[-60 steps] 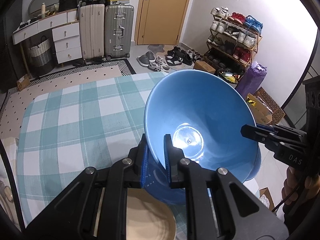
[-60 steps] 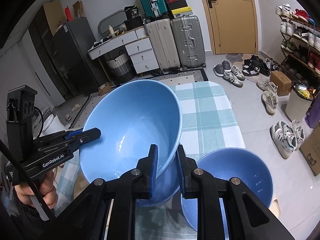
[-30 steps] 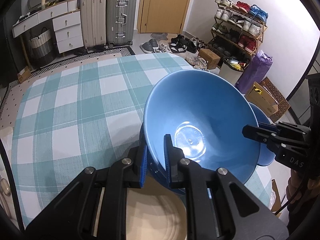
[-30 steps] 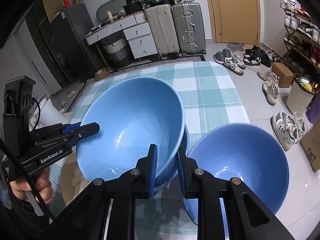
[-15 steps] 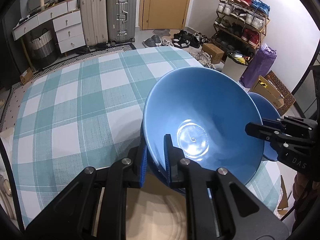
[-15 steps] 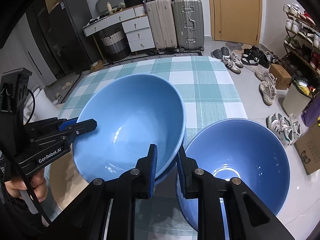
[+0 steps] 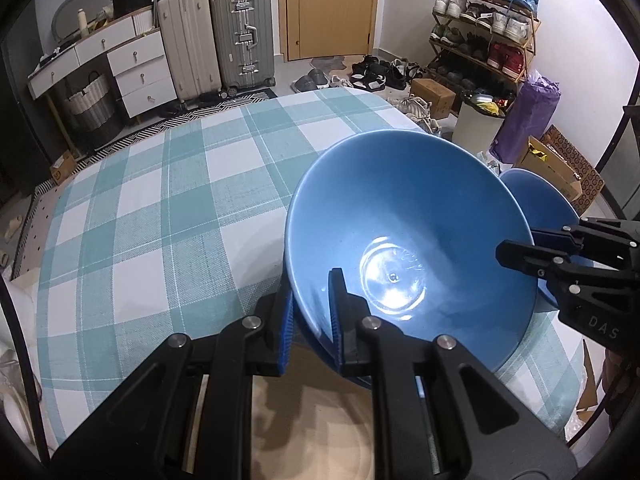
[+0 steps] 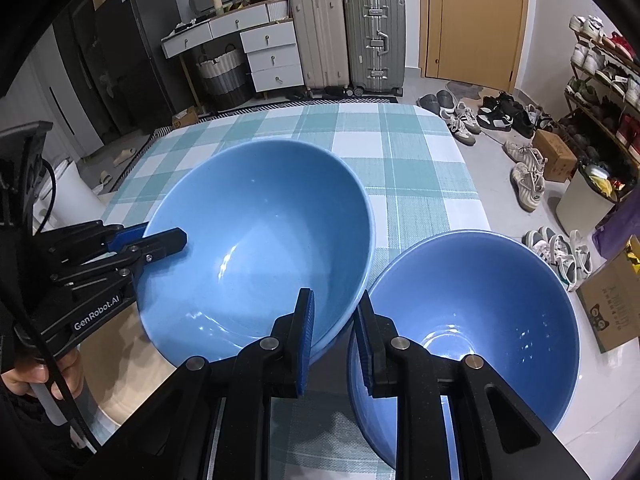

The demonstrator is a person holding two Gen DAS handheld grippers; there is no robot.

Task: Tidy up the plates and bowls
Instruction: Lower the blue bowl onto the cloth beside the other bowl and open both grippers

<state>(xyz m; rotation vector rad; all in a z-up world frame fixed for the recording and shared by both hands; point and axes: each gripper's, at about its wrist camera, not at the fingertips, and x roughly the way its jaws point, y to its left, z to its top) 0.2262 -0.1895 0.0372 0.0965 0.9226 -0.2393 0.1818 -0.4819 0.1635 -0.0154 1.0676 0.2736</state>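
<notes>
Worktop (image 7: 152, 216) under a teal-and-white check cloth fills both views. Over its near edge sits the big blue bowl (image 8: 256, 240), tilted, held from both sides: left gripper (image 7: 310, 312) fingers are clamped on its near rim, right gripper (image 8: 334, 332) fingers pinch the opposite rim. Just beside it rests the second blue bowl (image 8: 480, 312). Below, a beige plate (image 7: 320, 420) peeks out.

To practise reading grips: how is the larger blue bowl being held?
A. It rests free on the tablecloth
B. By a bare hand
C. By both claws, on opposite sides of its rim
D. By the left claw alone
C: the left claw and right claw each pinch the rim of the larger blue bowl.
</notes>
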